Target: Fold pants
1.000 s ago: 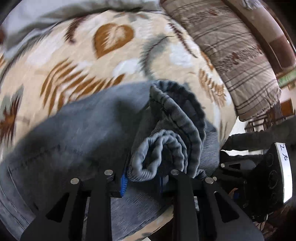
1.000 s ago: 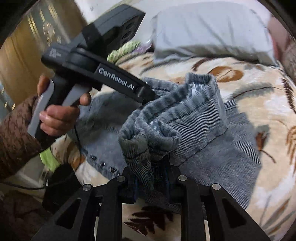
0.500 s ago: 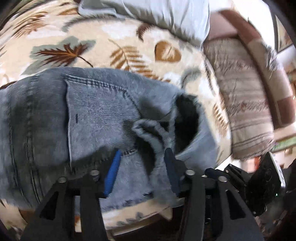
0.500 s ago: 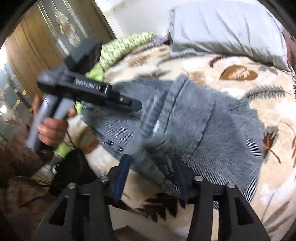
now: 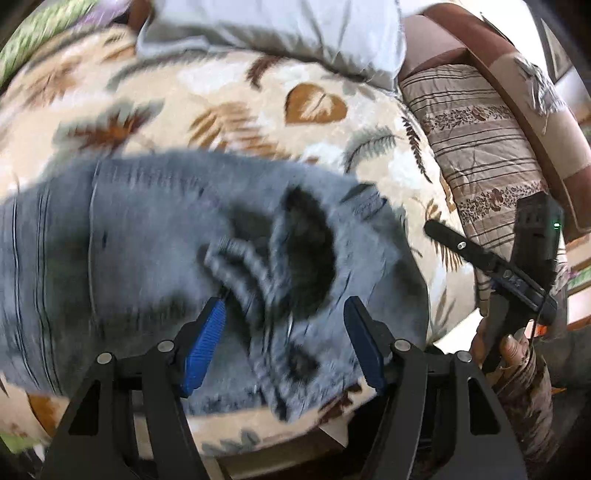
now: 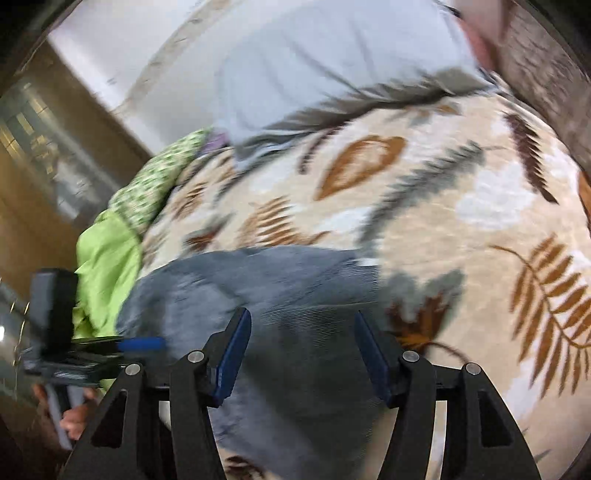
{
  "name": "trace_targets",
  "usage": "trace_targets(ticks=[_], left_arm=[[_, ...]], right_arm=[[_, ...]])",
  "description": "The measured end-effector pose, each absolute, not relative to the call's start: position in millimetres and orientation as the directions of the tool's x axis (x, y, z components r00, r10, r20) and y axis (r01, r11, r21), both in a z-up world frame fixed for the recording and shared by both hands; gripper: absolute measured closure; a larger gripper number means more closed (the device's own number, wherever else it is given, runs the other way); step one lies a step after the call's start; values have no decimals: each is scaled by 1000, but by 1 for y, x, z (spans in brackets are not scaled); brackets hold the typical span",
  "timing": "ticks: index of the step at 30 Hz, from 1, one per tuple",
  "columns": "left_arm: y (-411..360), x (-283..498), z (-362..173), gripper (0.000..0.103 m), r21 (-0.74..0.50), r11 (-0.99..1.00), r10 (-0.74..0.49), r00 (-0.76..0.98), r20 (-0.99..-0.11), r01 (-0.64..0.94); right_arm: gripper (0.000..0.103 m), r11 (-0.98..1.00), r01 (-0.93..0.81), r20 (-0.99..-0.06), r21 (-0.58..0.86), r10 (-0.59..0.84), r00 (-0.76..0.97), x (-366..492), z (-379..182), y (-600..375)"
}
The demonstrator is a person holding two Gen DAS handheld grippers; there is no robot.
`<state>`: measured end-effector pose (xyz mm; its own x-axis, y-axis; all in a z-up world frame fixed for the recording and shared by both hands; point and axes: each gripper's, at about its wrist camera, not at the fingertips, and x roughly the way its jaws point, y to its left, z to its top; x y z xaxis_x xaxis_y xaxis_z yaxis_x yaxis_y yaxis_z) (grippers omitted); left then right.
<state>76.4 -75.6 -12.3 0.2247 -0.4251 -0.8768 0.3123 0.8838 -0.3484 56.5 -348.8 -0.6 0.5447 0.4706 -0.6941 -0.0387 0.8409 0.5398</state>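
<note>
Pants: 1 pair; 1 pillow; 2 grippers, jaws apart.

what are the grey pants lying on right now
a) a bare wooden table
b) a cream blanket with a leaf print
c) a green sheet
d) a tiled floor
b, the grey pants lie spread on the cream blanket with brown and grey leaves, which shows around them in both wrist views; the green sheet only sits off at the side.
</note>
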Motion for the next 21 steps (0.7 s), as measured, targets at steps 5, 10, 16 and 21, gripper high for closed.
trace_targets(ticks=[5, 10, 16, 21], left_arm=[[-100, 104, -19, 36, -341, 894, -403, 188, -895, 291], [-102, 120, -25, 32, -395, 886, -435, 138, -890, 243], [-105, 130, -28, 21, -472, 860, -494, 85, -866, 194], [-119, 116, -42, 34, -488, 844, -500, -1, -866, 222]], right_arm=[[43, 793, 39, -683, 607, 496, 537, 65, -28, -370], [43, 739, 73, -659, 670, 546, 516, 69, -48, -378], [49, 671, 71, -607, 738, 615, 503, 74, -66, -378], [68, 684, 67, -617, 726, 606, 502, 76, -67, -376]])
